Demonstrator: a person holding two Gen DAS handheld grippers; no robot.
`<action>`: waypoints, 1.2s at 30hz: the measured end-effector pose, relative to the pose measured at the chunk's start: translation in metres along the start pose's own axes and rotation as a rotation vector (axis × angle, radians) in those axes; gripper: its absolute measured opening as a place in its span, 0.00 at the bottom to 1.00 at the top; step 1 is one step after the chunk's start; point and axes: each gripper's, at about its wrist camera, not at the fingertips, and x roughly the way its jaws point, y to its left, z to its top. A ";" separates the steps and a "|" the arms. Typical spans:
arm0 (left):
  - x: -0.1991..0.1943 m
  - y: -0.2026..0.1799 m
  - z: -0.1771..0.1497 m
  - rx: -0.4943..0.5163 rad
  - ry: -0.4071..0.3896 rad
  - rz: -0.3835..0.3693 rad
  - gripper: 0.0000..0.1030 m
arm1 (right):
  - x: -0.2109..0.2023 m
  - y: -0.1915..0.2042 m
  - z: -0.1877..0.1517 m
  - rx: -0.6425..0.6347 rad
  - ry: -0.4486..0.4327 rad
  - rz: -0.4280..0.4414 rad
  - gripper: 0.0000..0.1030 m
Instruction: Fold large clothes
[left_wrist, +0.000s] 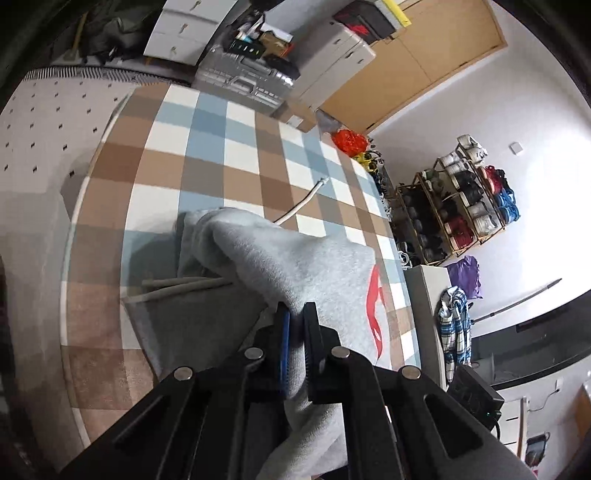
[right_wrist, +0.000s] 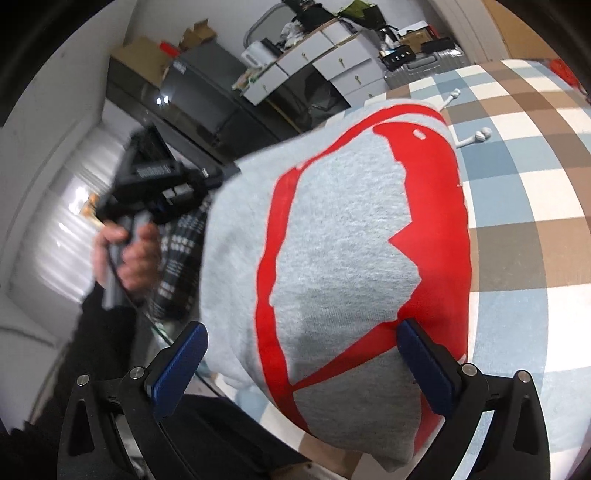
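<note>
The grey sweatshirt lies on the checked tabletop, and it serves as the landmark here. The left tongs are pressed together on a fold of its grey cloth at the near edge, with the fabric bunched between the blue pad and the black finger and trailing down beneath them. From that pinch the cloth rises off the tabletop in a ridge that runs away toward the far end of the sweatshirt, where a white drawstring lies on the checks just beyond it. Two more cords show on the flat grey layer under the raised part.

The right tongs stand spread wide, one blue pad to either side of the sweatshirt's red print, and hold nothing; the cloth hangs or bulges between them, and from this close, blurred view I cannot say whether either pad touches it. To the left of the sweatshirt in the right wrist view, a hand grips the handle of the other tool.

The step in hand looks like the start of a fold: one edge is pinched and lifted, the other side not yet taken. The next move calls for the right tongs to close on the cloth level with the left pinch, so both carry the edge over together without dragging the layer below.

The sweatshirt's long axis seems to run from the near edge of the tabletop toward the drawstring end, which points away
</note>
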 end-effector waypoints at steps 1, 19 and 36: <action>-0.004 0.001 -0.003 0.015 -0.003 -0.008 0.02 | 0.002 0.000 0.001 -0.006 0.007 -0.008 1.00; 0.055 0.063 -0.056 -0.283 0.015 -0.119 0.55 | 0.002 -0.010 0.005 0.031 0.003 0.010 1.00; 0.030 0.024 -0.029 -0.131 -0.010 -0.026 0.10 | 0.002 -0.002 0.003 0.025 0.017 -0.008 1.00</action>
